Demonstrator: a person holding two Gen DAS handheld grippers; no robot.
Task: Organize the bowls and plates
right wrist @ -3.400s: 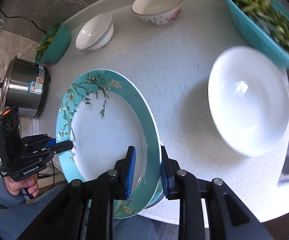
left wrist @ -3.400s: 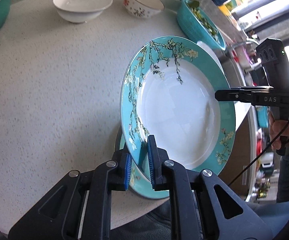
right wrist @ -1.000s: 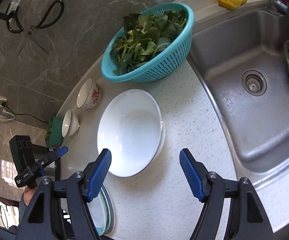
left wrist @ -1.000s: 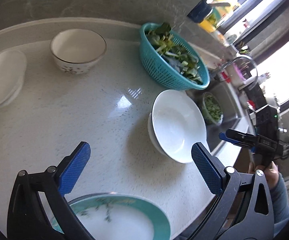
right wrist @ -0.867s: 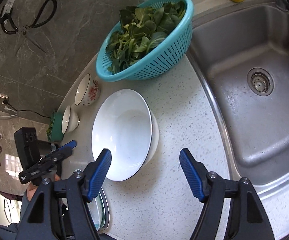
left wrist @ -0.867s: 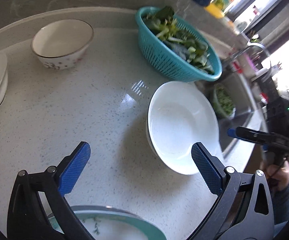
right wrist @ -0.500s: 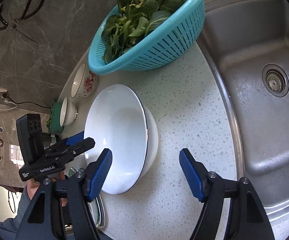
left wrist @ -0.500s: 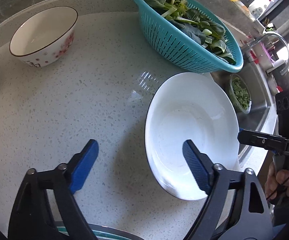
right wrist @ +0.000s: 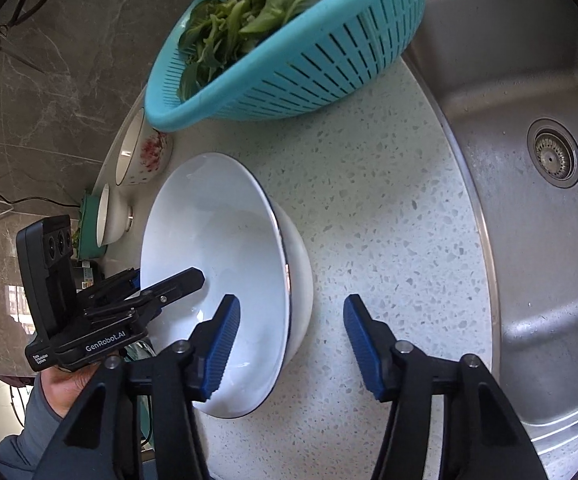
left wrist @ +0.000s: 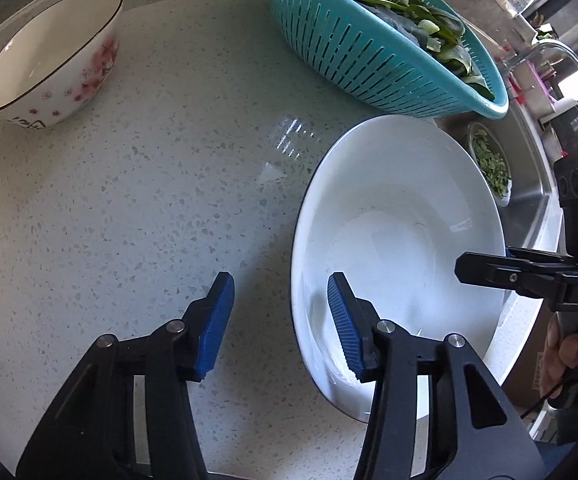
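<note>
step: both grippers closing in on white bowl [left wrist: 401, 216] rim | left gripper [left wrist: 281, 316], right gripper [right wrist: 291, 334] jaws narrowing astride it, unclamped | bowl sitting on worktop [left wrist: 149, 200] | next: pinching rim squarely, lifting together

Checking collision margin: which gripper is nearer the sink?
Right. The right gripper straddles the rim of the white bowl on the sink side; the left gripper straddles the far rim. Both sets of jaws have just been closing around the rim, not yet pressing.

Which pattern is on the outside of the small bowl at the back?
Pink-red flowers on white, with a thin dark rim, on the small bowl; the left wrist view shows it best.
</note>
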